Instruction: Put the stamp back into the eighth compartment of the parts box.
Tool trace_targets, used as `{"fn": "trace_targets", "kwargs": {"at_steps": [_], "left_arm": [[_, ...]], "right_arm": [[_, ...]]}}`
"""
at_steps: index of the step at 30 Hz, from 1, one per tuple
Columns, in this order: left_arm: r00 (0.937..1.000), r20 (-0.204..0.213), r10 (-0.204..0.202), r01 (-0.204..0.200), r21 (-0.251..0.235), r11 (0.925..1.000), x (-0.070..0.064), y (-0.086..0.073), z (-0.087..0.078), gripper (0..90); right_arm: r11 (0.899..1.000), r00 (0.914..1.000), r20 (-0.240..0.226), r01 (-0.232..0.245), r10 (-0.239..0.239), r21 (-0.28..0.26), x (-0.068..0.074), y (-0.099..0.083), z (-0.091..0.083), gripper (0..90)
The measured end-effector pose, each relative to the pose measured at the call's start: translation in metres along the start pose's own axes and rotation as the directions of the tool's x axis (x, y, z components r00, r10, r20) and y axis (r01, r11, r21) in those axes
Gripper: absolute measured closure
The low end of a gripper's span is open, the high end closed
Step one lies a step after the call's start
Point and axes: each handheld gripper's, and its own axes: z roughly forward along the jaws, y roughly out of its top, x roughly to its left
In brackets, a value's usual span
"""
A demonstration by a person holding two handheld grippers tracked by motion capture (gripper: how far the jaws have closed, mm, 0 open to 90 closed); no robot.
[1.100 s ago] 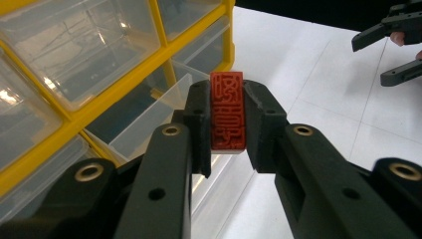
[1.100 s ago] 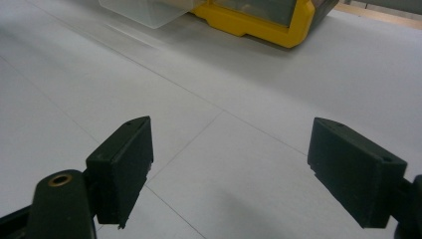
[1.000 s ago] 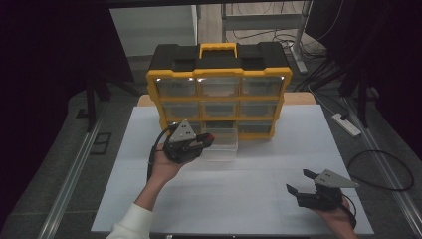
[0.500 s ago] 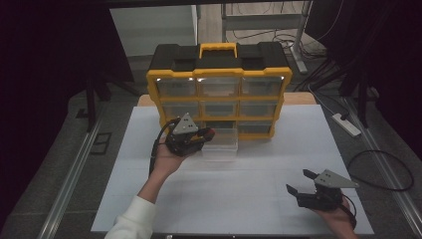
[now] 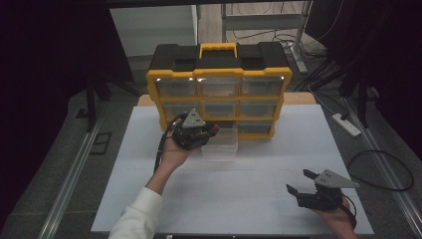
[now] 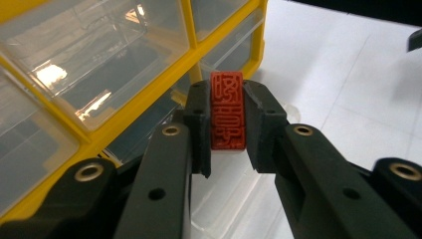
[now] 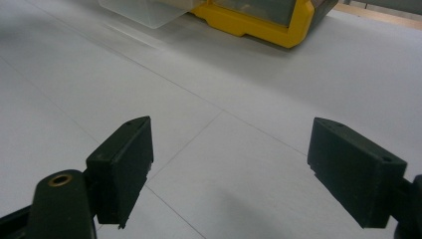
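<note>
A small red block [image 6: 227, 110] with raised patterning is clamped between the jaws of my left gripper [image 6: 227, 117], which is shut on it. In the high view that gripper [image 5: 213, 131] hovers over a clear drawer [image 5: 221, 144] pulled out from the bottom row of the yellow and black organizer [image 5: 219, 89]; the red block [image 5: 214, 128] shows at its tip. The clear drawer [image 6: 239, 199] lies just below the jaws in the left gripper view. My right gripper [image 5: 298, 183] rests low near the table's front right, open and holding nothing, and its jaws [image 7: 229, 169] stand wide apart over bare white tabletop.
The white table [image 5: 249, 189] spreads around the organizer. The organizer's yellow base [image 7: 259, 22] and drawer corner [image 7: 144, 10] sit far ahead in the right gripper view. Dark floor, rails and cables surround the table; a power strip [image 5: 347, 124] lies at right.
My left gripper has shifted slightly forward and right with the red block, closer over the pulled-out drawer. The right gripper has stayed put.
</note>
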Motion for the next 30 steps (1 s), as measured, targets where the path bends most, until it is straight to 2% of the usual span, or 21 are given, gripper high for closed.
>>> {"fn": "trace_targets", "kwargs": {"at_steps": [5, 10, 12, 14, 30], "left_arm": [[1.0, 0.006, -0.005, 0.005, 0.017, 0.9998, 0.002, 0.001, 0.011, 74.4], [0.9992, 0.025, -0.03, 0.03, 0.028, 0.9992, 0.004, -0.001, 0.023, 74.4], [0.9993, 0.028, -0.026, 0.025, 0.046, 0.9986, 0.004, -0.002, 0.027, 74.4], [0.9993, 0.031, -0.019, 0.017, 0.058, 0.9982, 0.004, -0.002, 0.028, 74.4], [0.999, 0.033, -0.031, 0.029, 0.054, 0.9981, 0.005, -0.003, 0.03, 74.3]], "right_arm": [[1.0, 1.0, -0.001, -0.002, 0.002, 0.0, 0.0, 0.0, 0.0, 19.0], [1.0, 1.0, 0.0, -0.001, 0.001, 0.001, 0.0, 0.0, 0.0, 19.0], [1.0, 1.0, 0.0, -0.002, 0.002, 0.001, 0.0, 0.0, -0.001, 19.0], [1.0, 1.0, 0.001, -0.001, 0.001, 0.001, 0.0, 0.0, -0.001, 19.1], [1.0, 1.0, 0.003, 0.005, -0.005, 0.002, 0.0, 0.0, 0.0, 19.0]]}}
